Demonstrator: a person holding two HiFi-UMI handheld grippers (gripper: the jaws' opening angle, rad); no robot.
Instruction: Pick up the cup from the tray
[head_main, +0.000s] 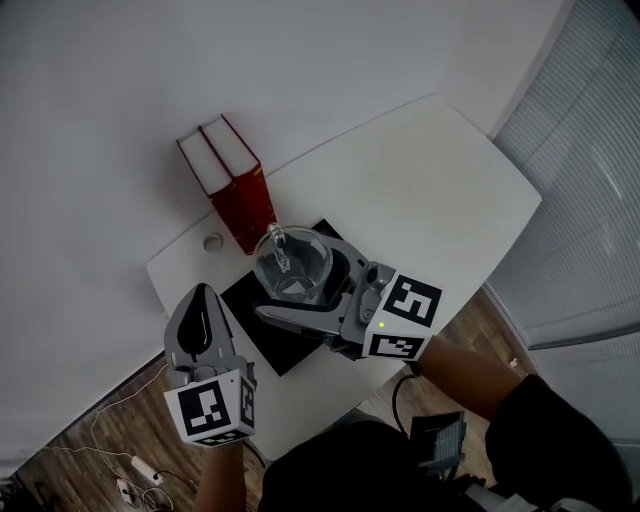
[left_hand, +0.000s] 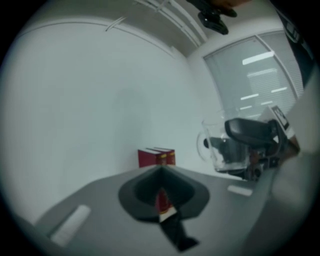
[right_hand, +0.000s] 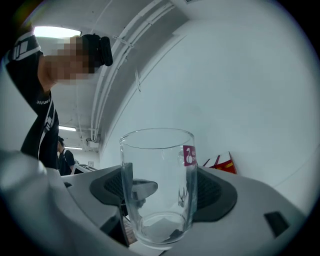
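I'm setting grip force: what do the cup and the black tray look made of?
The cup looks like clear, glossy glass: you see straight through its wall, and its base is thick. The tray looks matte black, perhaps plastic or rubber; it shows no glare.

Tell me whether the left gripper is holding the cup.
No: the left gripper has its jaws together on nothing, while the cup sits between the jaws of the right gripper.

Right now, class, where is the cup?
Centre of the head view: the cup is clamped in the right claw over the black tray, beside the red books.
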